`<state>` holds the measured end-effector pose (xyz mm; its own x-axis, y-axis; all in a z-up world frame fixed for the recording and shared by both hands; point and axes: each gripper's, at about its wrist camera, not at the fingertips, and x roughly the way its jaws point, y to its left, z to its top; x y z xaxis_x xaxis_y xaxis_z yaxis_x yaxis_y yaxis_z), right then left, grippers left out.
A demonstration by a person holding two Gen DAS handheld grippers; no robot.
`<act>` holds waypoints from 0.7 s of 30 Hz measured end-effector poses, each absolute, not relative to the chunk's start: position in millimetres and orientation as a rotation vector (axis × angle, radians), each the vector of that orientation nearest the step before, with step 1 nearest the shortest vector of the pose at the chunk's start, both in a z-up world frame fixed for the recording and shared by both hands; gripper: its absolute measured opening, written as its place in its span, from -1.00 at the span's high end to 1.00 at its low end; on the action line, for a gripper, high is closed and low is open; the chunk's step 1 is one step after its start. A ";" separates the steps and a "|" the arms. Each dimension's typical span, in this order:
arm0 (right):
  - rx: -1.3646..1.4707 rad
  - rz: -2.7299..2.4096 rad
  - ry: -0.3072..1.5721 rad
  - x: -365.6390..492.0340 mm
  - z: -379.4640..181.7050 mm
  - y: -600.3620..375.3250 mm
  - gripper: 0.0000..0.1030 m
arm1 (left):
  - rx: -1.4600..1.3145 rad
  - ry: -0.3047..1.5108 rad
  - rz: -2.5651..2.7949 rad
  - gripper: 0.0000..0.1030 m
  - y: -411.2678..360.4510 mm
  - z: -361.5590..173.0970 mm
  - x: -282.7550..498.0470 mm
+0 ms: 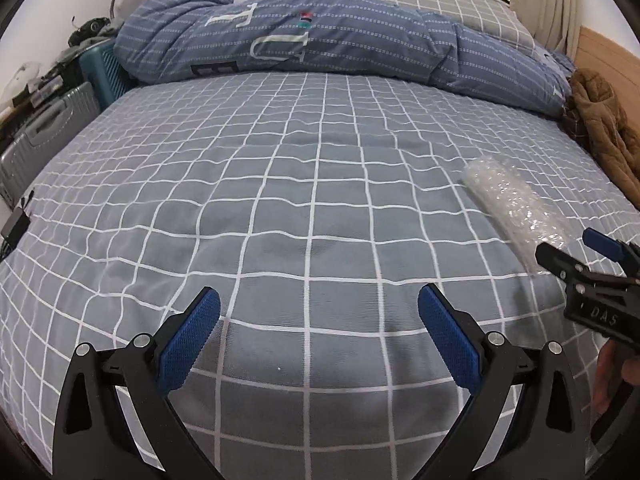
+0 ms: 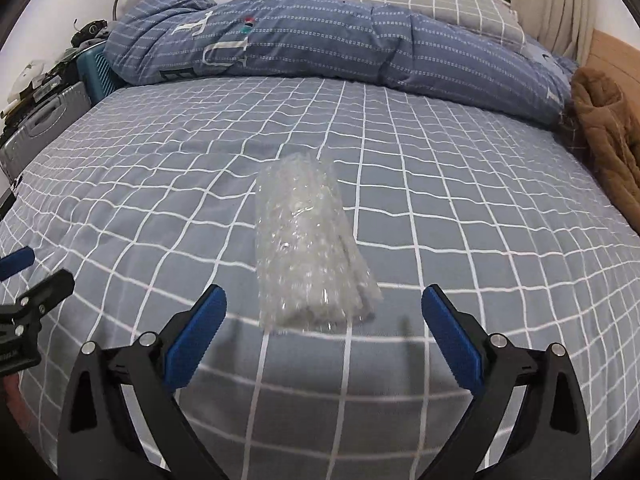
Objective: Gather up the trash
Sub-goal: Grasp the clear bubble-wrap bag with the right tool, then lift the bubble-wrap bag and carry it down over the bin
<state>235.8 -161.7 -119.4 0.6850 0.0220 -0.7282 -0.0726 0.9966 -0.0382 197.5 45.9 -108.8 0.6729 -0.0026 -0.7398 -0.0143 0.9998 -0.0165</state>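
A roll of clear bubble wrap (image 2: 308,244) lies on the grey checked bed sheet (image 2: 460,216), pointing away from me. My right gripper (image 2: 322,300) is open, its blue pads either side of the roll's near end, not touching it. The roll also shows at the right of the left wrist view (image 1: 508,200), with the right gripper (image 1: 580,252) at its near end. My left gripper (image 1: 319,300) is open and empty, low over bare sheet to the left of the roll.
A folded blue quilt (image 1: 320,36) and a grey checked pillow (image 1: 448,0) lie along the far side of the bed. A brown jacket (image 1: 604,120) is heaped at the right edge. Suitcases (image 1: 44,136) and clutter stand beside the bed on the left.
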 end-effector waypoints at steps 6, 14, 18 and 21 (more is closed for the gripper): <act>-0.076 0.074 0.827 243.6 -125.2 -155.0 -0.60 | -0.029 0.846 0.010 -0.89 46.5 -116.4 200.1; -0.056 0.103 0.891 255.3 -136.2 -152.6 0.46 | -0.011 0.855 0.002 -0.89 40.0 -118.4 197.4; -0.038 0.107 0.897 252.8 -131.7 -156.2 0.60 | -0.012 0.859 0.005 -0.89 39.8 -116.6 195.3; -0.062 0.102 0.884 246.1 -127.1 -154.6 0.61 | -0.005 0.857 0.001 -0.89 37.9 -113.4 192.9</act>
